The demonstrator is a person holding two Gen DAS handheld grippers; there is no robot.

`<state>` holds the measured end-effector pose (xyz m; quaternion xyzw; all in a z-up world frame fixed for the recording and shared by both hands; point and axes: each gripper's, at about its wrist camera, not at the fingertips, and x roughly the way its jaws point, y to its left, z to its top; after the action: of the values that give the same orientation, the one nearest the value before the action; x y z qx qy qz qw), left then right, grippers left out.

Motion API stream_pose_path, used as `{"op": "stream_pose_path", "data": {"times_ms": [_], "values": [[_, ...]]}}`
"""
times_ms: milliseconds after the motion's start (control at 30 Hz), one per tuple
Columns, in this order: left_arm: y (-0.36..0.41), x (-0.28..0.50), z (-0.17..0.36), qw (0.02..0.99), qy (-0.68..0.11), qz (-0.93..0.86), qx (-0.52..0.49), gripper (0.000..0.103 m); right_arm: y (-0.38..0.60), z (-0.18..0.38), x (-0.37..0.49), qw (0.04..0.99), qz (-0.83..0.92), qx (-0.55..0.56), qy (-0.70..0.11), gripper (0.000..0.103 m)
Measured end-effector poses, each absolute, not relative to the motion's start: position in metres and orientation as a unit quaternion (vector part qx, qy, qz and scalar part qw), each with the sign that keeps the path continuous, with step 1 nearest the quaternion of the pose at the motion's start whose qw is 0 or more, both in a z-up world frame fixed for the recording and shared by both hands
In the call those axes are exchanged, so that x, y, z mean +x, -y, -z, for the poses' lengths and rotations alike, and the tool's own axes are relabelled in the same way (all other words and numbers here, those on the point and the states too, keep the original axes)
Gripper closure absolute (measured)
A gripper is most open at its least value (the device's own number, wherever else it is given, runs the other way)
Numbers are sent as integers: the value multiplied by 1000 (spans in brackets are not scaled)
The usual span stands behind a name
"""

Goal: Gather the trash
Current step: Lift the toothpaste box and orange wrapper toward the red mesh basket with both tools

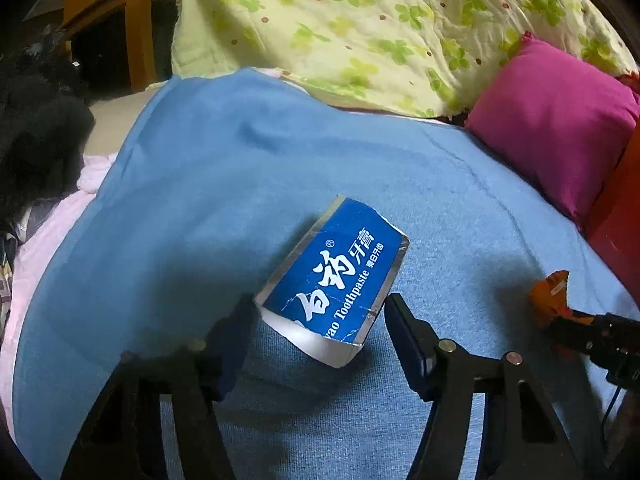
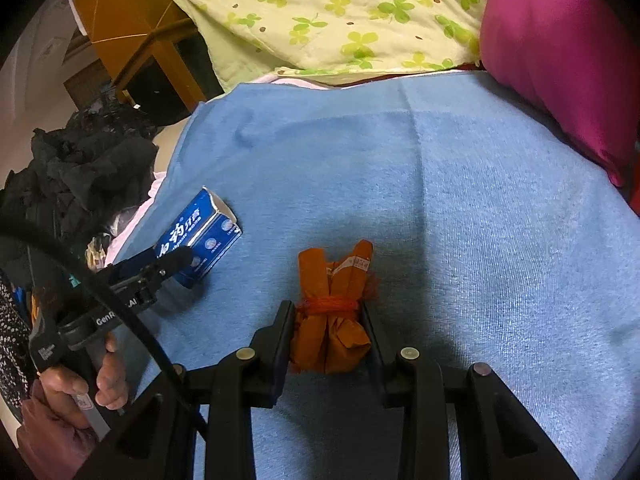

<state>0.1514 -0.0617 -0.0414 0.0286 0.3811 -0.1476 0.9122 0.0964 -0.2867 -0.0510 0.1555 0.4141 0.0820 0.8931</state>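
A blue toothpaste box [image 1: 334,280] lies on the blue blanket [image 1: 200,184]. My left gripper [image 1: 320,312] is open, its fingers on either side of the box's near end with a small gap on each side. The box [image 2: 200,240] and left gripper [image 2: 172,264] also show at the left of the right wrist view. My right gripper [image 2: 329,316] is shut on an orange paper bundle [image 2: 334,308] tied with red string, resting on the blanket [image 2: 460,200]. The bundle [image 1: 550,292] shows at the right edge of the left wrist view.
A magenta pillow [image 1: 560,120] lies at the right, a clover-print quilt [image 1: 360,20] at the back. Black clothes [image 2: 80,172] are heaped at the left. A wooden cabinet [image 2: 132,28] stands behind. A red object [image 1: 616,208] is at the right edge.
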Motion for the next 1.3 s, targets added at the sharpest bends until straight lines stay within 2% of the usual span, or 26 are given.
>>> {"op": "stream_pose_path", "data": {"times_ms": [600,967,1300], "values": [[72,97,-20,940,-319,106,56,37,291,11,51,915,-89,161,-359,68],[79,3,-78,962,-240,99,89,37,289,-16,-47,937,-90,180,-284,68],[77,-78,-96,960,-251,79,92,37,306,-15,-123,933,-88,194,-291,68]]}}
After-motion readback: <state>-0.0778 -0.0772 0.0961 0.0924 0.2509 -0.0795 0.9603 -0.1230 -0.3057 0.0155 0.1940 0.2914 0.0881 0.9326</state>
